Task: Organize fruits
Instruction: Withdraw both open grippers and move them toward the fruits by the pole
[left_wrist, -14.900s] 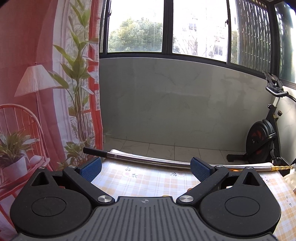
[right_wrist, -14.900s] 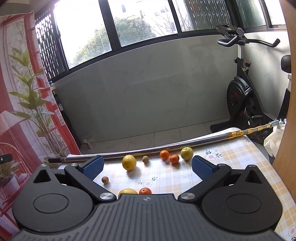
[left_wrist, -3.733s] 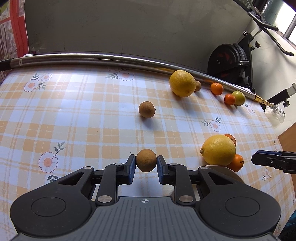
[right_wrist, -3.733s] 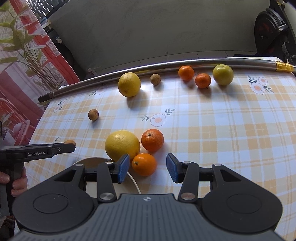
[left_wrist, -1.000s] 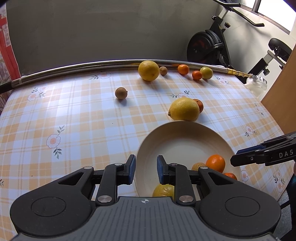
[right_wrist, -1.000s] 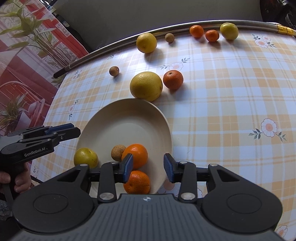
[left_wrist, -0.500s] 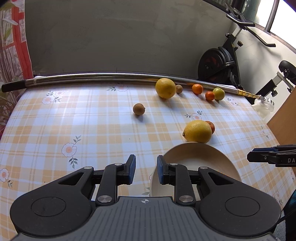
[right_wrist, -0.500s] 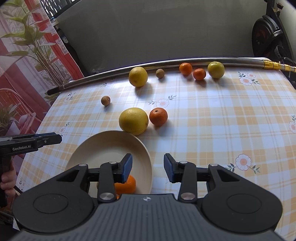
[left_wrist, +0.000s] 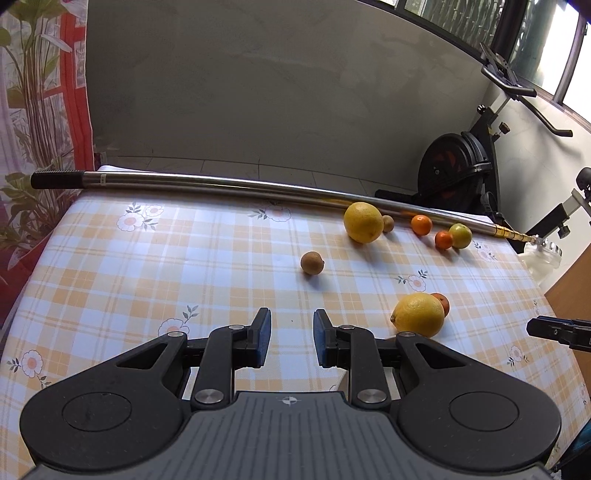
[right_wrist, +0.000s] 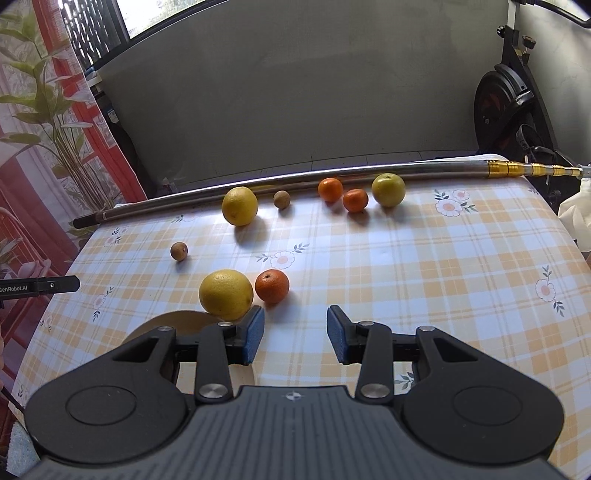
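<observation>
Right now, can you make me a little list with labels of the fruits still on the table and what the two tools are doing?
Table: checked cloth with flowers
Near bowl: big yellow fruit touching the bowl's rim, orange beside it
Alone in the middle: small brown fruit
Back row by the metal pole: yellow fruit, small brown one, two oranges, green fruit
Bowl: mostly hidden, contents unseen
Left tool: narrow gap, empty
Right tool: narrow gap, empty

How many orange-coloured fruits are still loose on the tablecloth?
3. Two sit near the metal pole at the far edge; one lies beside the near yellow citrus. The bowl's contents are hidden.
</observation>
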